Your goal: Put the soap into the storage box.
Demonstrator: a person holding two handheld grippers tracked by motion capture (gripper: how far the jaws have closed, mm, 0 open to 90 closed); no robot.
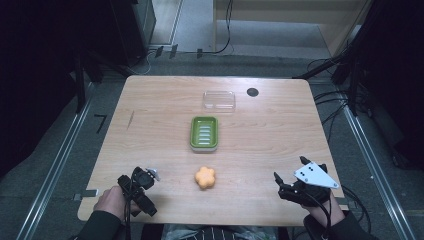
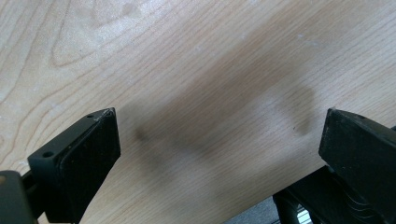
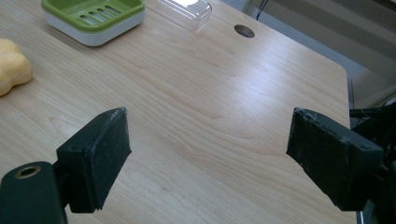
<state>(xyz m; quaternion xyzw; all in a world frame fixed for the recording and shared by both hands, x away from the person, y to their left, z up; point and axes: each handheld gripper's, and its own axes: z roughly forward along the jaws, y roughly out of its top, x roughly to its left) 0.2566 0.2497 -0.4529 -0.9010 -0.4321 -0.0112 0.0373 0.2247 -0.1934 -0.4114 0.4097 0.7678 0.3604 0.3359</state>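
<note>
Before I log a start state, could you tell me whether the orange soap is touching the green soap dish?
Apart. The high view shows bare wood between the orange soap and the green soap dish.

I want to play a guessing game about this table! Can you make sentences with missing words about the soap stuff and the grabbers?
1. The soap dish in the middle of the table is coloured ____.
2. The orange soap is shaped like a ____.
3. The clear lid lies ____ from the person than the soap dish.
4. The left gripper and right gripper both have their jaws ____.

Missing words: green; flower; farther; open
</note>
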